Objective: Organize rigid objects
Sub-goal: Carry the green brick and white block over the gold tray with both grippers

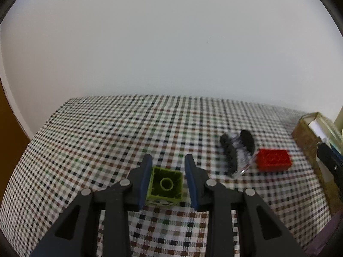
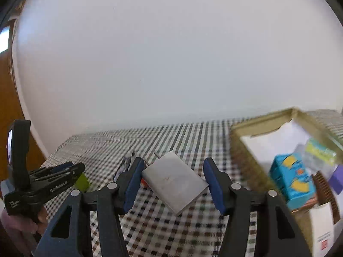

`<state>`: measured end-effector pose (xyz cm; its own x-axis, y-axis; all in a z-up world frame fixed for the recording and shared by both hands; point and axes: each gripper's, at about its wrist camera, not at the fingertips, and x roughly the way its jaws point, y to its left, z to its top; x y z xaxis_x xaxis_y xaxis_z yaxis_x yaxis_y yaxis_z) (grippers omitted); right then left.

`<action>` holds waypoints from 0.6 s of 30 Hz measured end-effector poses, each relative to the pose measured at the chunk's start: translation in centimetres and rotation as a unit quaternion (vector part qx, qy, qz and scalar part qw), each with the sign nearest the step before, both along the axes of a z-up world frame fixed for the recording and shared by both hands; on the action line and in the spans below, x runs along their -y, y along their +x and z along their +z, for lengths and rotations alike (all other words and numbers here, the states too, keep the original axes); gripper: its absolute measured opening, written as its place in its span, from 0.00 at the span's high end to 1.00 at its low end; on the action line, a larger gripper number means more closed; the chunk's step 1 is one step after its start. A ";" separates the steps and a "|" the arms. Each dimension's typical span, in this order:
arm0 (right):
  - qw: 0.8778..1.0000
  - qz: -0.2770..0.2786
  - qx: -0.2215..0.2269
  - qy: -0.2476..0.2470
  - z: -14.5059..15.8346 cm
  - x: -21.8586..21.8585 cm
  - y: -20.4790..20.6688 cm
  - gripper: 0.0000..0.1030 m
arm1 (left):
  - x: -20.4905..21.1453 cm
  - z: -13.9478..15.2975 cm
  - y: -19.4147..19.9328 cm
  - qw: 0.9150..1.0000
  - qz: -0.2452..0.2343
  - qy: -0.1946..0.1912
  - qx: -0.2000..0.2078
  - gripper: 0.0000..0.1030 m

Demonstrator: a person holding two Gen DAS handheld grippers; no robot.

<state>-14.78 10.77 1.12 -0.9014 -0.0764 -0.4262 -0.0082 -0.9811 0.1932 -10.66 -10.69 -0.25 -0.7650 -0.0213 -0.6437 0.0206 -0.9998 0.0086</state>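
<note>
Currently mid-sort: left gripper (image 1: 167, 177) is clamped on the green brick (image 1: 165, 187), lifted over the cloth (image 1: 107, 132). Right gripper (image 2: 171, 184) holds the grey plate (image 2: 174, 183) between its pads (contact looks firm). Next – carry both to the box (image 2: 263, 124) – release inside.

The worktop (image 1: 133, 132) wears a checked cloth. On it lie a red brick (image 1: 274, 159), a black hair clip (image 1: 236, 150) just beside it, and a cardboard box (image 2: 253, 156) at the right edge.
</note>
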 end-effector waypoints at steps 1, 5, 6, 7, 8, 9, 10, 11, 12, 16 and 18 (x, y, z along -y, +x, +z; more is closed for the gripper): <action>1.000 -0.002 -0.008 0.005 0.3 0.0 0.3 0.42 | -0.1 0.2 0.1 1.000 -0.001 -0.005 -0.008 0.70; 0.999 -0.006 -0.025 0.030 0.9 0.4 1.0 0.42 | 0.6 1.2 0.5 0.999 -0.028 0.023 -0.031 0.70; 0.999 -0.006 -0.028 0.035 1.0 0.5 1.1 0.42 | 0.8 1.4 0.6 0.998 -0.038 0.039 -0.036 0.70; 0.999 -0.006 -0.030 0.042 1.0 0.7 1.0 0.42 | 1.2 1.6 0.4 0.997 -0.045 0.049 -0.039 0.70; 0.998 -0.006 -0.032 0.047 0.9 1.0 0.8 0.42 | 1.4 1.8 0.5 0.996 -0.055 0.063 -0.044 0.70; 0.998 -0.007 -0.034 0.049 1.0 1.0 0.4 0.42 | 1.6 1.9 0.5 0.994 -0.064 0.074 -0.049 0.70; 0.998 -0.009 -0.034 0.053 1.0 1.0 0.3 0.42 | 1.6 1.8 0.7 0.993 -0.068 0.080 -0.051 0.70; 0.998 -0.014 -0.034 0.056 1.1 0.9 0.3 0.42 | 1.6 1.7 0.6 0.992 -0.073 0.085 -0.055 0.70; 0.998 -0.018 -0.034 0.056 0.6 1.1 -0.2 0.42 | 1.3 1.7 0.7 0.992 -0.075 0.084 -0.056 0.70; 0.998 -0.033 -0.033 0.037 0.8 -0.2 -0.2 0.42 | 0.3 1.7 1.1 0.992 -0.082 0.072 -0.068 0.72; 0.998 -0.039 -0.042 0.024 1.2 -0.7 0.2 0.42 | 0.0 1.7 1.3 0.989 -0.098 0.076 -0.082 0.74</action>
